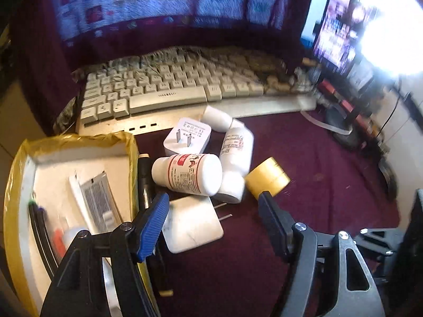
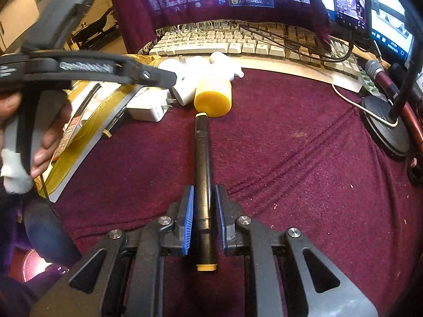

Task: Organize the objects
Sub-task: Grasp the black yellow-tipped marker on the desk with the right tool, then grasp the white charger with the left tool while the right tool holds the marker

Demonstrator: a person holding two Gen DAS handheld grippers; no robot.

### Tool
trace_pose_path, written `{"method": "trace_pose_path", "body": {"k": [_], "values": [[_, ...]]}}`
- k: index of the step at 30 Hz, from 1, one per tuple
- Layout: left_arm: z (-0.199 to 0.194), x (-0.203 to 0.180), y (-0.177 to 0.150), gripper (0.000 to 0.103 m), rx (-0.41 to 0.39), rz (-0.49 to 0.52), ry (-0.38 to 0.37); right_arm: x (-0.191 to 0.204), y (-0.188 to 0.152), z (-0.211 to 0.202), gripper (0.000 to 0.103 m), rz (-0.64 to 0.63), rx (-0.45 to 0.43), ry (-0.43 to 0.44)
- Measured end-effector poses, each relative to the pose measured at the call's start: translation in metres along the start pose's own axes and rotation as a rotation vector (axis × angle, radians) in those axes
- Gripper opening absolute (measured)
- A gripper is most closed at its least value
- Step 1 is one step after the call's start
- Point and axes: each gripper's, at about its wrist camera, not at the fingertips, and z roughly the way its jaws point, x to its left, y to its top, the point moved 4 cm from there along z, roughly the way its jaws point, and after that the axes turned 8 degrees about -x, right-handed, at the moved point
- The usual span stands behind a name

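Maroon cloth (image 2: 277, 145) covers the table, with a pale keyboard (image 1: 169, 89) at the back under a draped monitor, and a yellow-lined box (image 1: 79, 142) sits at the left already holding a tube and some pens. Beside the box lies a huddle of things yet to be sorted: white pill bottles (image 1: 187, 174), two white plug adapters (image 1: 193, 224) and a yellow tape roll (image 1: 267, 175). The step in hand looks like gathering these into the box. The right claw (image 2: 203, 216) has its blue pads closed in on a black marker with yellow ends (image 2: 203, 163), which points toward the tape roll; its far end seems to rest on the cloth. The left claw (image 1: 214, 206) stands wide apart and holds nothing, poised over the nearer adapter and bottle. Next, the marker would need lifting clear and carrying left over the box rim, while the left claw must settle round one item without nudging the rolling bottles.
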Motion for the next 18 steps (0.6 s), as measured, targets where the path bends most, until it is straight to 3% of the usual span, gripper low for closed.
{"method": "trace_pose_path", "body": {"k": [2, 5, 11, 18], "values": [[0.012, 0.001, 0.001, 0.064, 0.04, 0.006, 0.002, 0.001, -0.001, -0.001, 0.014, 0.002, -0.004, -0.001], [0.014, -0.001, 0.002, 0.065, 0.031, 0.03, 0.01, 0.001, -0.003, -0.001, 0.014, 0.004, -0.005, -0.001], [0.004, -0.01, -0.005, 0.067, 0.057, 0.067, -0.047, 0.002, -0.003, -0.001, 0.014, 0.009, -0.005, -0.003], [0.017, 0.001, 0.007, 0.068, 0.057, 0.054, -0.012, 0.005, -0.005, 0.001, 0.014, 0.005, -0.002, -0.011]]}}
